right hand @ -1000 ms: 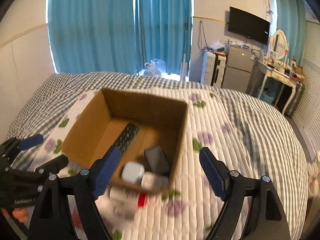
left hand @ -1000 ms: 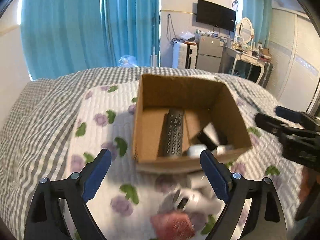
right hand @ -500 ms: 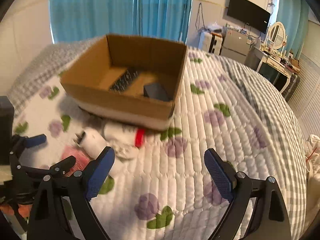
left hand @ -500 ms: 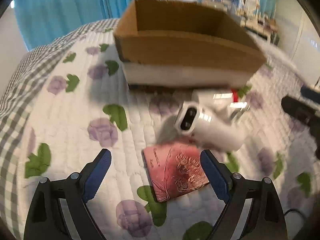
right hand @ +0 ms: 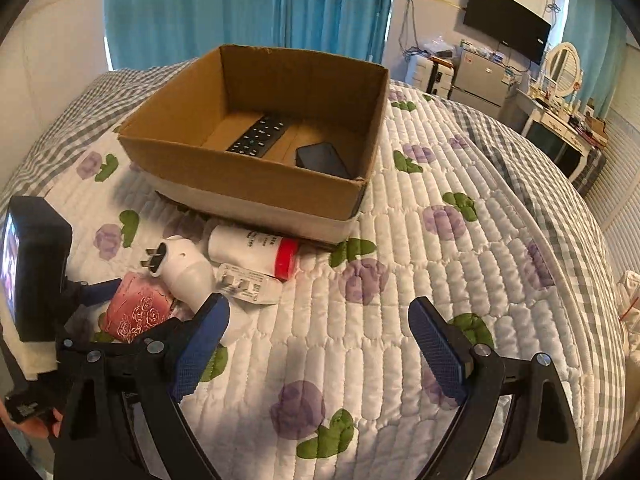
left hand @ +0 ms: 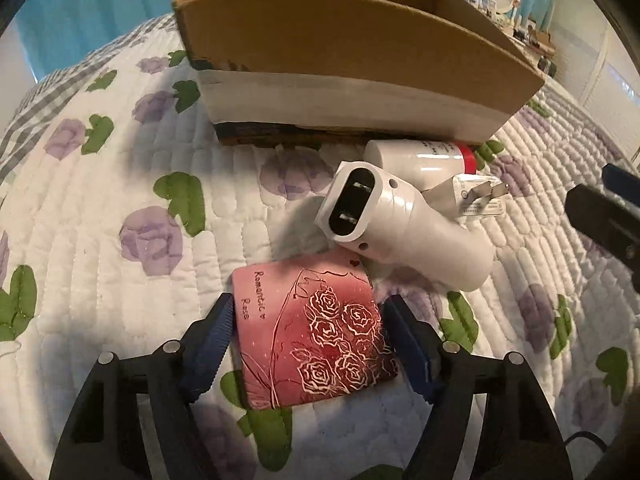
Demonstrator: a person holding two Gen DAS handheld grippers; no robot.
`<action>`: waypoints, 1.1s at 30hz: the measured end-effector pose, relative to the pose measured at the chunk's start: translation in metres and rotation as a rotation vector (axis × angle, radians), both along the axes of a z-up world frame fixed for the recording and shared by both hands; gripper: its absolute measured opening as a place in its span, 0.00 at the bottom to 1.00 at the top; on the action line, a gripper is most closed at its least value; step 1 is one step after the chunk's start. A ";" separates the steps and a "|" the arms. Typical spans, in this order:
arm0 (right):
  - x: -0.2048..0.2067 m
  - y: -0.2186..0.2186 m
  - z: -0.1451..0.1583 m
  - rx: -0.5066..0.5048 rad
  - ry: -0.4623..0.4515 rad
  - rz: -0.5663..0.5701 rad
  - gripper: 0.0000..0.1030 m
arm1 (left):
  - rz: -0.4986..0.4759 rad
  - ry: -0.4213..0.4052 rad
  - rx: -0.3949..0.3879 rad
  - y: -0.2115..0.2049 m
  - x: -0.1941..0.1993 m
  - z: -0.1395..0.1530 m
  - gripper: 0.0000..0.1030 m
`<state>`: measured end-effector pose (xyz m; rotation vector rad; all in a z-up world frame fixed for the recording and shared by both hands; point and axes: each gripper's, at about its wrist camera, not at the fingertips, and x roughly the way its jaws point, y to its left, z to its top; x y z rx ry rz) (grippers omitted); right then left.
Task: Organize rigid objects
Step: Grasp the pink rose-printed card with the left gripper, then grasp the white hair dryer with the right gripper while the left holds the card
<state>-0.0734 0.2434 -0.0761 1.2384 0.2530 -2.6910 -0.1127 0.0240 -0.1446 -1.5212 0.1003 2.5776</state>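
- Pink rose-printed box lies flat on the floral quilt, framed by the blue pads of the left gripper, one pad along each long side.
- Left gripper's jaws stand spread around the box; whether the pads touch its sides cannot be told from either view, and no squeeze shows.
- Judged by its sharp edges and flat printed face, the box looks like stiff card: light, rigid enough for a side pinch, yet liable to dent if clamped hard. The two long sides, where the pads already sit, seem the sound place to take hold.
- Soft bedding beneath may let the box sink or tip as the jaws close, so a level, centred grip looks wise.
- Just beyond its far corner lies a white plug adapter, possibly touching it; behind that, a white bottle with a red cap and a flat white charger.
- Cardboard box, the likely destination, sits on the quilt behind the loose items, already holding a black remote and a dark flat device.
- Right gripper hovers wide apart over bare quilt, holding nothing.
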 end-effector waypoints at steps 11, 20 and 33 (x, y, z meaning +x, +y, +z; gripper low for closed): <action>0.006 -0.040 -0.013 -0.055 -0.077 0.254 0.72 | 0.142 0.118 -0.001 -0.047 0.011 0.041 0.67; -0.018 -0.089 -0.036 0.008 -0.125 0.399 0.51 | 0.168 0.081 0.002 -0.054 0.009 0.040 0.67; -0.025 -0.119 -0.067 0.081 -0.192 0.547 0.47 | 0.193 0.092 0.066 -0.069 0.005 0.048 0.67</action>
